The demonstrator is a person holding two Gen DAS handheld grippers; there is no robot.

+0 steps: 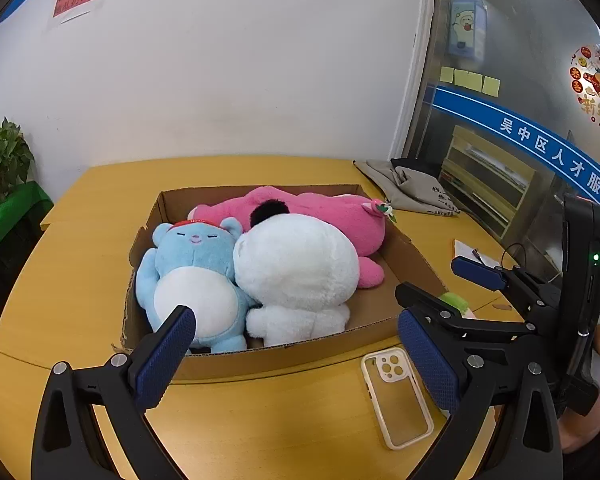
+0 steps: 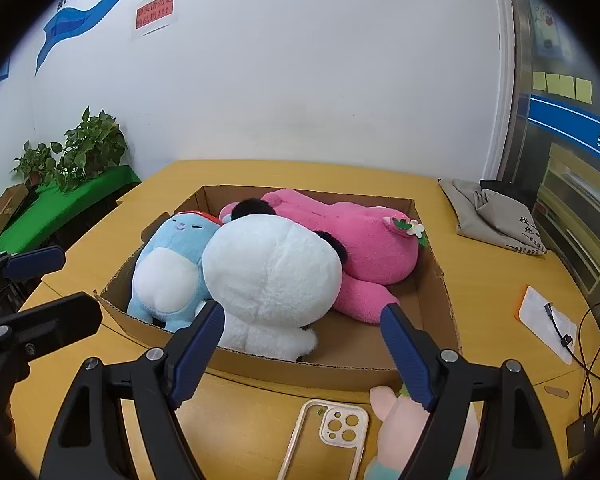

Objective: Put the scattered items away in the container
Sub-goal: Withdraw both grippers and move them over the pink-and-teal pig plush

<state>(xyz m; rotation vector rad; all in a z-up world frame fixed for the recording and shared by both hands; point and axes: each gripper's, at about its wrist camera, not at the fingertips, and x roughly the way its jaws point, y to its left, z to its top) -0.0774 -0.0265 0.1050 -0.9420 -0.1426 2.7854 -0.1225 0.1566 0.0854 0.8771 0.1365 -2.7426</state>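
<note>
A shallow cardboard box [image 1: 276, 356] [image 2: 300, 368] on the yellow table holds a blue plush bear [image 1: 192, 268] [image 2: 172, 264], a white plush panda [image 1: 296, 272] [image 2: 272, 280] and a pink plush [image 1: 340, 216] [image 2: 364, 248]. My left gripper [image 1: 296, 356] is open and empty, just in front of the box. My right gripper [image 2: 302, 354] is open and empty at the box's near wall; it shows in the left wrist view [image 1: 432, 284]. A small pale pink plush toy [image 2: 400, 424] lies on the table under the right finger. A clear phone case [image 1: 396, 396] [image 2: 328, 436] lies in front of the box.
A grey cloth bag [image 1: 412, 188] [image 2: 496, 212] lies at the table's back right. A white card with cables [image 2: 548, 320] sits at the right. Potted plants [image 2: 88, 148] stand on a green-covered surface at left. A white wall is behind the table.
</note>
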